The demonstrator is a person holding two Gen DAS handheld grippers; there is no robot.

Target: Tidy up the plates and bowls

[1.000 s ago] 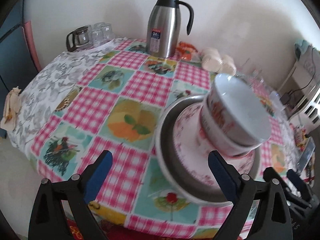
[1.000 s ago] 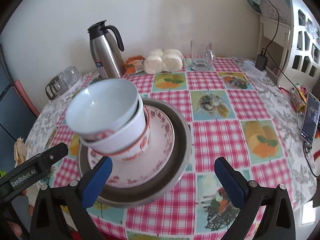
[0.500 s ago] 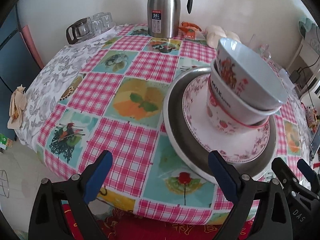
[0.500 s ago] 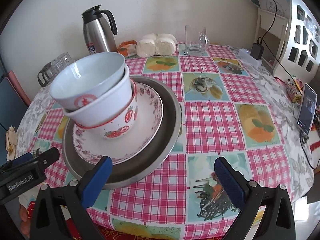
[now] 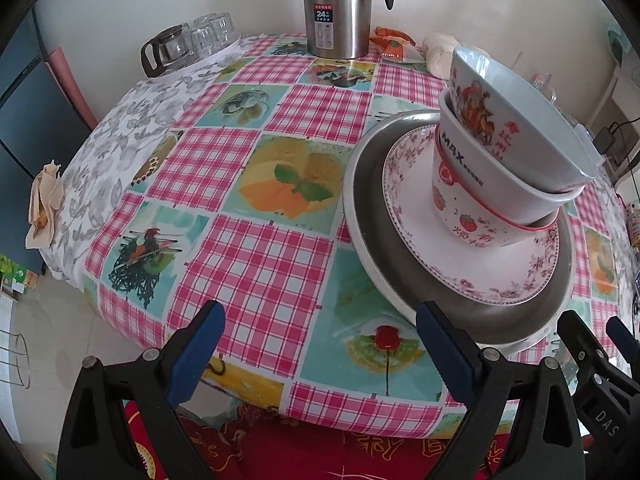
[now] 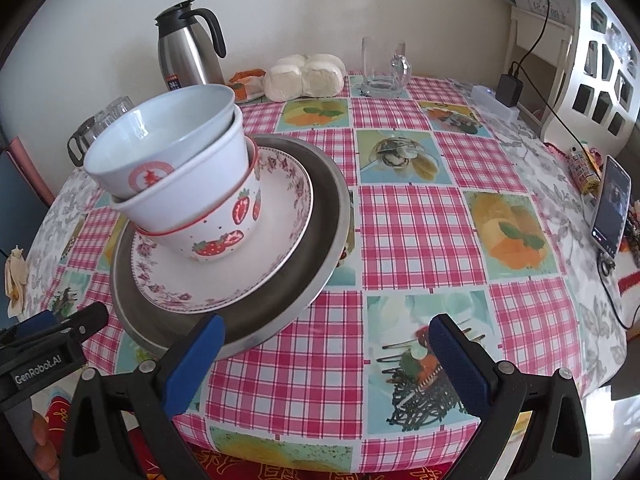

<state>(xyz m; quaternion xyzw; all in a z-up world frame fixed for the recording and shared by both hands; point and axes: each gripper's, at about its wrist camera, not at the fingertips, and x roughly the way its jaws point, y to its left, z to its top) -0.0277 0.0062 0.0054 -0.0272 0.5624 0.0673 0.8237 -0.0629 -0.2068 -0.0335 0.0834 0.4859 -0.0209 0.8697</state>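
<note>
A stack stands on the checked tablecloth: a metal plate (image 5: 372,240) (image 6: 320,248) at the bottom, a floral plate (image 5: 408,216) (image 6: 240,276) on it, then a strawberry bowl (image 5: 460,208) (image 6: 216,236), a plain white bowl (image 6: 188,196) and a tilted white bowl with a red emblem (image 5: 516,128) (image 6: 160,140) nested on top. My left gripper (image 5: 320,344) is open and empty at the table's near edge, left of the stack. My right gripper (image 6: 324,344) is open and empty, just right of the stack's front rim.
A steel thermos (image 5: 338,8) (image 6: 188,56), a tray of glasses (image 5: 188,44), white buns (image 6: 304,76), a snack packet (image 5: 394,44) and a glass mug (image 6: 384,68) stand at the back. A phone (image 6: 610,204) lies at the right edge, beside a white shelf (image 6: 592,48).
Both grippers have drawn back from the stack toward the table's near edge and sunk lower. The stack stands where it was.
</note>
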